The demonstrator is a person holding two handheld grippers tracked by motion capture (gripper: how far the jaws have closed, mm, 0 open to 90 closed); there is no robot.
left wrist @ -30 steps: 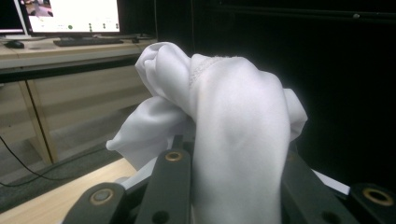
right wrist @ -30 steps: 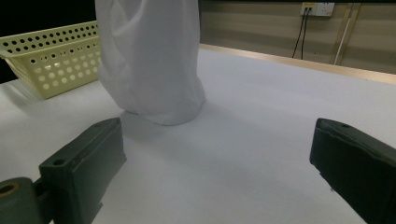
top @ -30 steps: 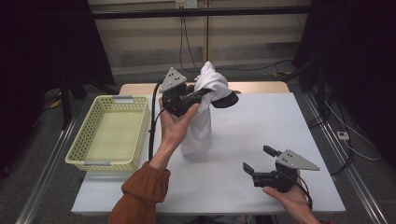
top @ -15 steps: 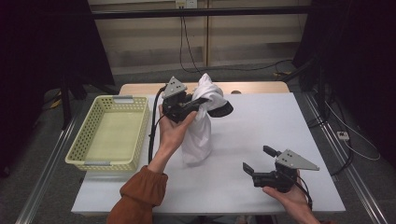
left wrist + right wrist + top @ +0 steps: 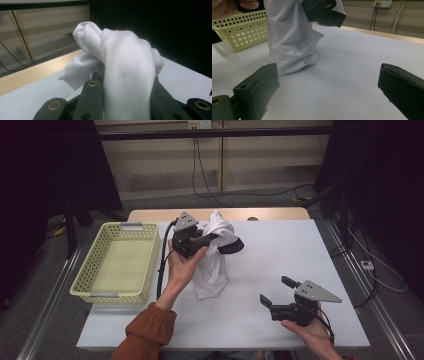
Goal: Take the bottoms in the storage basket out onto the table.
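White cloth (image 5: 212, 255) hangs pinched in the left tool (image 5: 220, 240), hem touching the desk (image 5: 280, 270) beside the basket (image 5: 115, 265). Right tool (image 5: 272, 292) waits wide. Likely next: carry it over the basket.

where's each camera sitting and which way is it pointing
High view: above the person's side, looking forward and down on the table; both forearms, left gripper, right gripper.
Left gripper view: on the left gripper, along its jaws shut on the white cloth.
Right gripper view: on the right gripper, low, open jaws facing the basket.
All three share the cloth.
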